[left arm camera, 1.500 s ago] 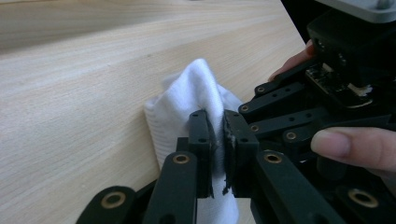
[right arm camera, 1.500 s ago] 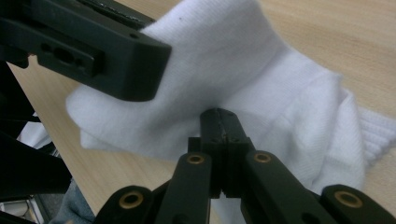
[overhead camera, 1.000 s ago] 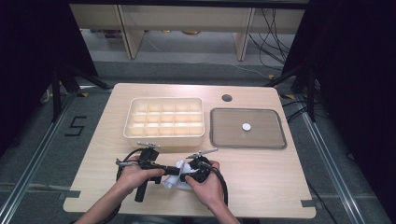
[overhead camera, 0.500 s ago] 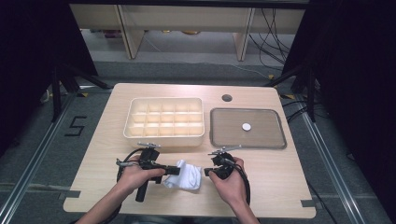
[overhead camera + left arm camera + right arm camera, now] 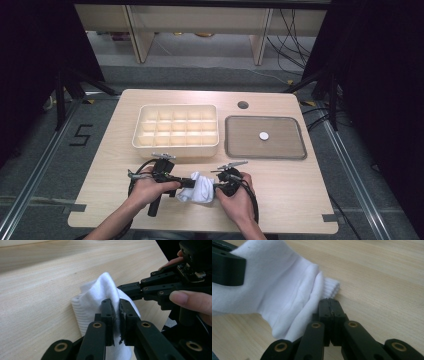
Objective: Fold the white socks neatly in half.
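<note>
My right gripper (image 5: 218, 186) back against sock (image 5: 198, 188) since half second ago, jaws together, empty. My left gripper (image 5: 117, 315) pinches soft white ribbed cotton fold; sock bunched between both grippers on smooth wood table (image 5: 300, 195).

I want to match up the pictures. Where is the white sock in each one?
High view: white sock at the table's near edge, between the two grippers.
Left gripper view: centre, pinched in the left gripper.
Right gripper view: upper left, beside the shut right gripper.
Shared landmark: the light wooden table.
</note>
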`<state>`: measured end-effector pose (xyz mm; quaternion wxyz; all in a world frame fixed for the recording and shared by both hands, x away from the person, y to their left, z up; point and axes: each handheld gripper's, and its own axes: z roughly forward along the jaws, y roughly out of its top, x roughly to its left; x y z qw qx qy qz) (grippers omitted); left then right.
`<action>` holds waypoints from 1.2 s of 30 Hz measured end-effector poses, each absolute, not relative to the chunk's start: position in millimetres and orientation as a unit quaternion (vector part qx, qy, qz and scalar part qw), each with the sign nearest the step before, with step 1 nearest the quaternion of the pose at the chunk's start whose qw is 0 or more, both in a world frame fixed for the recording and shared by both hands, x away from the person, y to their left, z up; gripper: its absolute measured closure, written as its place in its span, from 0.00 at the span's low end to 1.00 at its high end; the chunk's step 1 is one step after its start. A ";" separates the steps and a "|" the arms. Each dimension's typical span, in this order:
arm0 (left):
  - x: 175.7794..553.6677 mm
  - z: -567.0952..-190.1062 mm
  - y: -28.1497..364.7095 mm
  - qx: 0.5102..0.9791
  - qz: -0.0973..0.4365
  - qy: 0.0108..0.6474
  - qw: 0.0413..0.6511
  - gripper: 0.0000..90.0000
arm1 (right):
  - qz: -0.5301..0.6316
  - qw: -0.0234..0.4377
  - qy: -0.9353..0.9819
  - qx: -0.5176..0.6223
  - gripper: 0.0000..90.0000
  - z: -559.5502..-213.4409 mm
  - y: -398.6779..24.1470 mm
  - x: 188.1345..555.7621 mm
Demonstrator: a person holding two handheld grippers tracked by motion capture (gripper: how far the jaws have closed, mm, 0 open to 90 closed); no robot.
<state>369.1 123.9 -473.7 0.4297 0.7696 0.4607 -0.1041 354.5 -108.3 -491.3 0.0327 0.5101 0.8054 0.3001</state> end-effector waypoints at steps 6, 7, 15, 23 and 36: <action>369.0 -473.8 120.5 0.773 -0.099 0.457 0.429 0.92 | 0.294 0.040 0.808 0.510 1.00 -493.2 -103.6 355.2; 368.9 -473.2 120.2 0.775 -0.097 0.457 0.425 0.92 | 0.292 0.040 0.806 0.513 1.00 -492.4 -102.7 355.1; 367.6 -475.8 116.9 0.772 -0.098 0.451 0.437 0.92 | 0.297 0.033 0.803 0.516 1.00 -491.8 -99.3 354.0; 366.9 -476.5 113.3 0.781 -0.080 0.445 0.431 0.92 | 0.308 0.035 0.807 0.503 1.00 -493.2 -98.6 353.6; 366.4 -474.2 109.1 0.784 -0.064 0.441 0.432 0.92 | 0.311 0.034 0.811 0.495 1.00 -492.6 -92.8 353.6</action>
